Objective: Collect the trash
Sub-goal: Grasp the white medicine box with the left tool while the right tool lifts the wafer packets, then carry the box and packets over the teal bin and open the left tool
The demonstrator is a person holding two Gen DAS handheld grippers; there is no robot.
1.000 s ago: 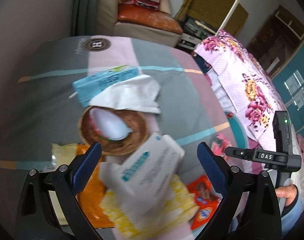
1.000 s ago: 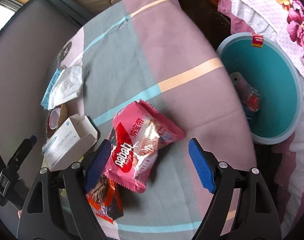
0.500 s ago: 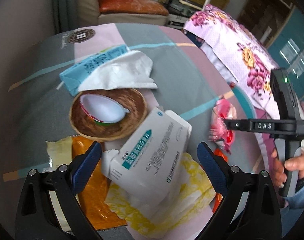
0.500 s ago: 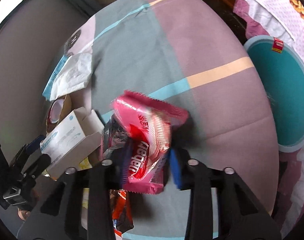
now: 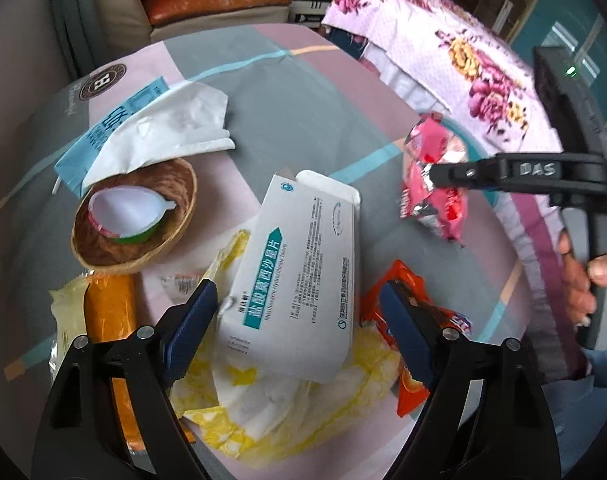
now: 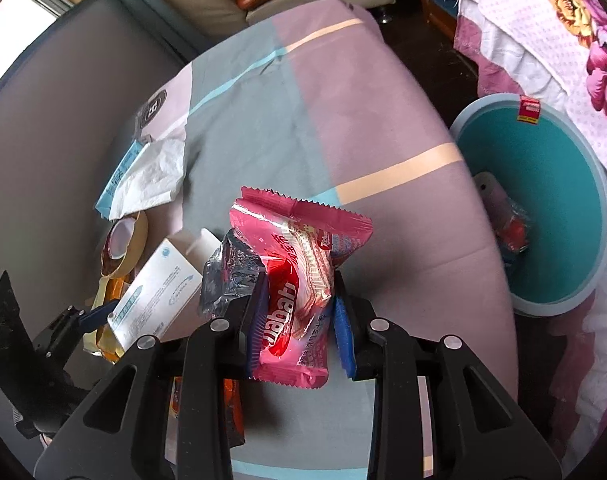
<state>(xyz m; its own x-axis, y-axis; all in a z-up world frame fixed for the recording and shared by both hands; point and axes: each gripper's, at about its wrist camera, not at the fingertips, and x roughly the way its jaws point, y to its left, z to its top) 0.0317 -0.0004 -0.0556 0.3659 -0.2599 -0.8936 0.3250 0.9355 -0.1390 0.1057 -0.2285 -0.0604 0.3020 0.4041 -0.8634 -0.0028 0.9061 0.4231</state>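
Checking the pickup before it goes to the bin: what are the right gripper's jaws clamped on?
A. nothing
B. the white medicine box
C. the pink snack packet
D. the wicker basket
C: the right gripper pinches the pink snack packet between its blue pads, lifted off the cloth.

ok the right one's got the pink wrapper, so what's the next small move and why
Probably carry it across to the teal bin and let go there. The right hand-held gripper is shut on the pink snack wrapper, which hangs clear of the tablecloth; the bin stands open beside the table with trash already inside.
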